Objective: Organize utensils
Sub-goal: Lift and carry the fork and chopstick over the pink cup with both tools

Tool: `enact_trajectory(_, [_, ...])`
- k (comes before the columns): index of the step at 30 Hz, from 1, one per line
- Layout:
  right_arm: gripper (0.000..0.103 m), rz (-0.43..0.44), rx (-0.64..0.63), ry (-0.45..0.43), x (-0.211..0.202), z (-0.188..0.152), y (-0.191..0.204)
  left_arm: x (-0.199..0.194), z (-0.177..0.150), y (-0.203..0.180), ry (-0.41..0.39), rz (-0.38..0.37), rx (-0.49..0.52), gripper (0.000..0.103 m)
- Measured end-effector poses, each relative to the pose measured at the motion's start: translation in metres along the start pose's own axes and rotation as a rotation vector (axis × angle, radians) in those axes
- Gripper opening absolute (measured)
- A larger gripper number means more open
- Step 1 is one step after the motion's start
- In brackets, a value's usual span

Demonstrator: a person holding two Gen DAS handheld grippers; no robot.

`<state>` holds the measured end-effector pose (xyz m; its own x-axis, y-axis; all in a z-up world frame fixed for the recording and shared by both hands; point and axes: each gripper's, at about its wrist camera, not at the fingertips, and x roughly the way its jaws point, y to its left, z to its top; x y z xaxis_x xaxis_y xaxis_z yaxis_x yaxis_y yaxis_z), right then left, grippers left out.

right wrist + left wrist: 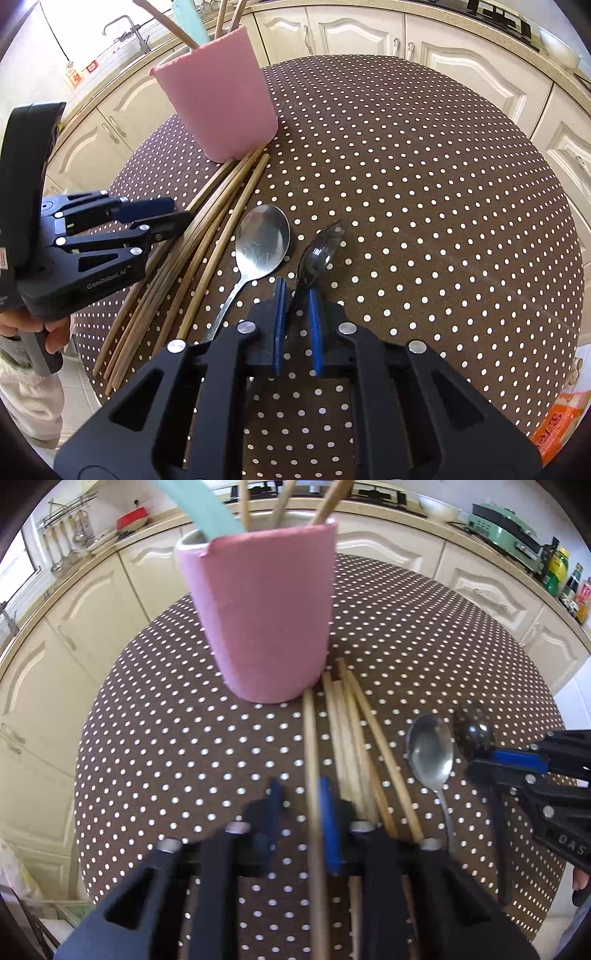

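A pink cup (266, 609) stands on the round polka-dot table (166, 738) and holds a teal utensil (199, 513) and a few chopsticks. Several loose chopsticks (354, 738) lie fanned out from its base. My left gripper (301, 786), blurred, is shut on the leftmost chopstick (310, 746). To their right lies a silver spoon (262, 240). A dark spoon (321, 251) is beside it, its bowl tilted on edge. My right gripper (297, 291) is shut on its handle. The right wrist view shows the left gripper (181, 218) over the chopsticks (207, 229).
Cream kitchen cabinets (351, 29) and a counter curve around the far side of the table. A green appliance (506, 531) and bottles stand on the counter at right. An orange package (557, 424) sits below the table edge. A person's hand (55, 332) grips the left tool.
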<state>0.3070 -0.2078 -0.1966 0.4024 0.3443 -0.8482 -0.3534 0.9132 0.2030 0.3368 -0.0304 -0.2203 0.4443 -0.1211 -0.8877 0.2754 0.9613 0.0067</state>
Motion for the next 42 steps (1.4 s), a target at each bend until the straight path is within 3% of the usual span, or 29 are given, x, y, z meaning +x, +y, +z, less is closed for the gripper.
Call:
enact_trajectory(7, [0.006, 0.008, 0.047, -0.084, -0.016, -0.005, -0.007, -0.017, -0.014, 0.009, -0.088, -0.070, -0.084, 0.005])
enact_trajectory(13, [0.006, 0.029, 0.056, -0.188, -0.042, -0.007, -0.007, -0.058, -0.027, 0.010, -0.267, -0.118, -0.087, 0.005])
enact_trajectory(20, [0.006, 0.031, 0.030, -0.311, -0.078, 0.001, -0.001, -0.120, -0.030, 0.023, -0.550, -0.177, -0.136, 0.005])
enact_trajectory(29, [0.006, 0.018, -0.008, -0.456, -0.118, 0.034, 0.010, -0.172, -0.010, 0.034, -0.881, -0.151, -0.203, 0.005])
enact_trajectory(42, [0.006, -0.077, -0.088, -0.646, -0.139, 0.106, 0.035, -0.188, 0.048, 0.049, -1.090, -0.086, -0.297, 0.005])
